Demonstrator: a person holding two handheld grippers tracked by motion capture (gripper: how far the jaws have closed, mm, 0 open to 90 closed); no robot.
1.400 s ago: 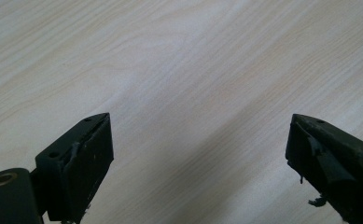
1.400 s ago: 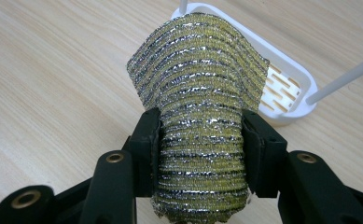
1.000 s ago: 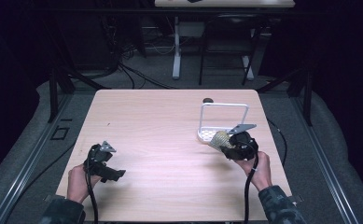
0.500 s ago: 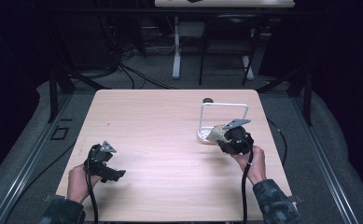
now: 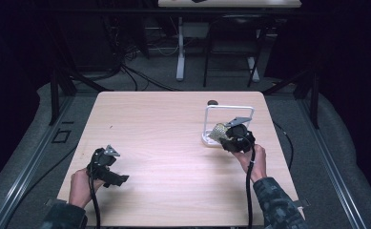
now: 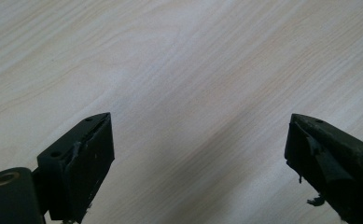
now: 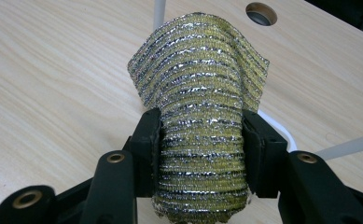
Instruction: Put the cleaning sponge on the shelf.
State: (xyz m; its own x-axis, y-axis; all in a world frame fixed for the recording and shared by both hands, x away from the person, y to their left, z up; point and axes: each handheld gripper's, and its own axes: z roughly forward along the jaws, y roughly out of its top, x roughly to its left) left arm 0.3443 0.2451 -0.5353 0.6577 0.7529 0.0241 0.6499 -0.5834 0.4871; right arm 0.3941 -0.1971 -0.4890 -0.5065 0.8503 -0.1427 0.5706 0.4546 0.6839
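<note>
A light wood-grain counter (image 5: 173, 138) is seen from the high view, with a person's forearms entering from its near edge.

Right tongs (image 7: 201, 135): pressed onto a yellow-and-silver metallic scouring pad (image 7: 202, 121), which is squeezed narrow between the two black jaws and fans out wider above them. In the high view the right tongs (image 5: 226, 136) are held by the right hand (image 5: 252, 160) near the counter's right edge, about midway along it, with the scouring pad (image 5: 218, 132) at their tip. The pad is located just beside the base of a white wire stand (image 5: 229, 110), at that stand's near-left corner; whether pad and base are touching cannot be determined. The stand's white base and thin uprights are also visible behind the pad in the right gripper view.

Left tongs (image 6: 198, 154): spread wide, with nothing between the jaws; bare counter surface is seen beyond them. In the high view the left tongs (image 5: 116, 177) are held by the left hand (image 5: 81, 186) close to the near-left corner of the counter, well apart from the stand.

A round cable hole (image 5: 212, 102) is noted in the counter near its far edge, just behind the stand.
</note>
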